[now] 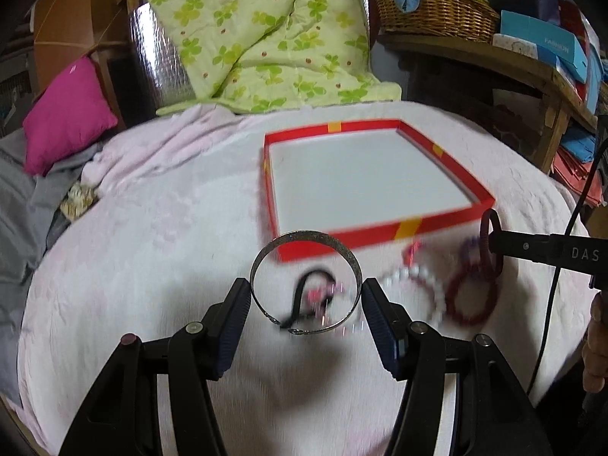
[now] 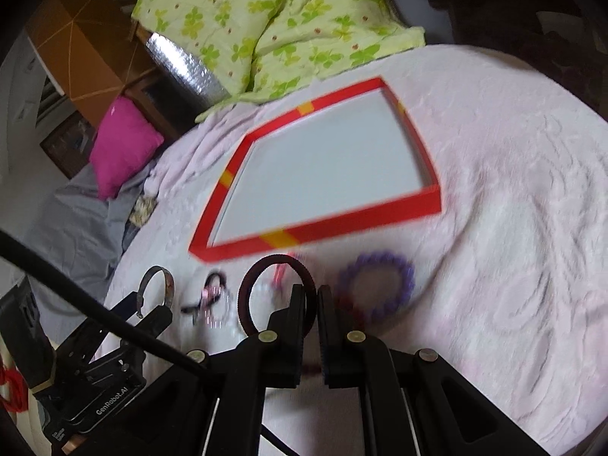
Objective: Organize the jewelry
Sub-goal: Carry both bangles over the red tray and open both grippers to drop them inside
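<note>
Left tongs [image 1: 306, 300] clamp a silver bangle [image 1: 304, 237] — right tongs [image 2: 311, 296] pinch a dark red ring [image 2: 262, 262].
Both hang over the bed [image 1: 152, 228] — red tray [image 1: 380, 233] beyond lies bare, other bracelets [image 1: 437, 296] beside it.

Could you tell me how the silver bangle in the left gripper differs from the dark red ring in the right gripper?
The silver bangle is a broad, glittery metal band with an opening and hooks at its ends; the dark red ring is thin, ribbed and closed. The bangle spans the left gripper's wide jaws; the right gripper is pinched shut on the ring's edge. The bangle looks wider across. Both are round and held above the pink blanket.
</note>
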